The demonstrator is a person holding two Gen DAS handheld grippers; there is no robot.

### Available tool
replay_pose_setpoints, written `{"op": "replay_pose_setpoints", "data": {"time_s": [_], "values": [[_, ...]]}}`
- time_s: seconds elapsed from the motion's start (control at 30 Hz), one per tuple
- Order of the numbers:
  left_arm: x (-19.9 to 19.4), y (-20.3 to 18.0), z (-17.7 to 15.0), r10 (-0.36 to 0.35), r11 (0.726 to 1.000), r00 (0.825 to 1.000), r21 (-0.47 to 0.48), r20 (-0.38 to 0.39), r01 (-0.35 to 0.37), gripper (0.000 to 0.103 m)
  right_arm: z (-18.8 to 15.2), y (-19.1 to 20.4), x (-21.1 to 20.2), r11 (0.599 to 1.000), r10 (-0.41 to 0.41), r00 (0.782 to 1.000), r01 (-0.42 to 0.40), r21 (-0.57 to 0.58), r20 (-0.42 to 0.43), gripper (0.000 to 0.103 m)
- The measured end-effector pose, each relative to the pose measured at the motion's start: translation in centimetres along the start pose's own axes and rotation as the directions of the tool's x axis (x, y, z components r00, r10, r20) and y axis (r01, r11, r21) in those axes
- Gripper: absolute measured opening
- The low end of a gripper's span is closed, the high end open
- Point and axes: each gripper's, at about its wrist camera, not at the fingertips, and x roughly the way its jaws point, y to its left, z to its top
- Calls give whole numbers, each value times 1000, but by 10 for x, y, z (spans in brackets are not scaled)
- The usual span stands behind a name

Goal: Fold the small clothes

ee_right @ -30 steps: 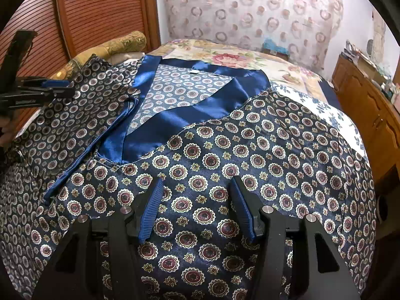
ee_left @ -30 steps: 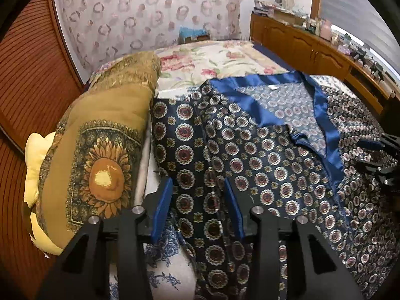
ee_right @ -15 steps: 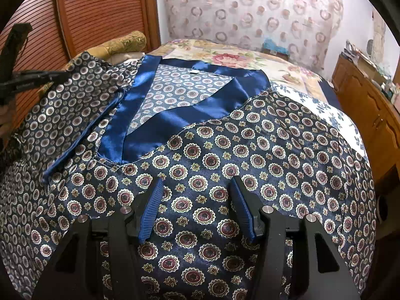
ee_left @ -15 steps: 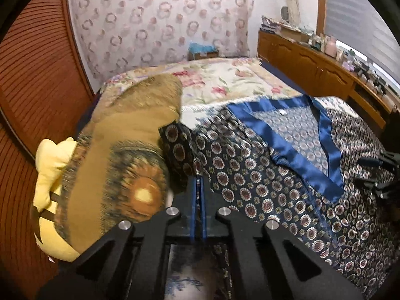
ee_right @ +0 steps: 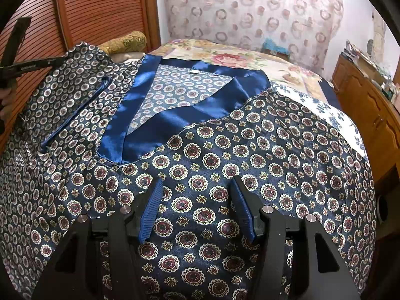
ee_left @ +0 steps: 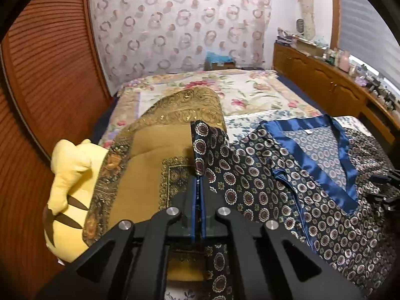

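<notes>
A navy patterned garment [ee_right: 250, 155] with a shiny blue collar band [ee_right: 190, 115] lies spread on the bed. My left gripper [ee_left: 198, 182] is shut on the garment's left edge [ee_left: 202, 145] and holds it lifted above the gold pillow. In the right wrist view the left gripper [ee_right: 15, 67] shows at far left with the cloth raised. My right gripper [ee_right: 197, 195] is open and empty, its blue pads [ee_right: 150, 210] resting just over the garment's lower front. The right gripper shows faintly at the left wrist view's right edge [ee_left: 385, 190].
A gold sunflower pillow [ee_left: 150, 165] and a yellow plush toy [ee_left: 67, 175] lie left of the garment. A floral bedspread [ee_left: 225, 92] covers the far bed. A wooden slatted door [ee_right: 100, 10] stands left; a wooden dresser [ee_right: 370, 110] runs along the right.
My left gripper has closed on the garment's left edge and lifted it up and back. The left side of the garment has risen. My right gripper has stayed still and open.
</notes>
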Motion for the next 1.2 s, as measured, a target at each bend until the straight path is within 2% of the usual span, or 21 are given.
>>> {"op": "replay_pose_setpoints", "data": {"time_s": [0.1,0.2,0.37,0.6,1.0,1.2], "values": [[-8,-1,-6,8,1000,1000,6,20,-8,7,0,0,0,1000,0,1000,0,0,0,57],[-23,-5,-12,1,1000,998,14,65,-2,17,0,0,0,1000,0,1000,0,0,0,57],[-46,-14,-30,-61,998,989,5,138,61,33,0,0,0,1000,0,1000,0,0,0,57],[-63,-35,-51,-91,996,979,19,182,89,53,0,0,0,1000,0,1000,0,0,0,57],[-83,-73,-78,-119,992,970,-20,210,126,54,-1,1,-5,1000,5,1000,-5,-5,4,60],[-88,-89,-91,-132,991,971,-3,199,135,54,-14,-21,-50,999,-20,996,15,50,91,60]]}}
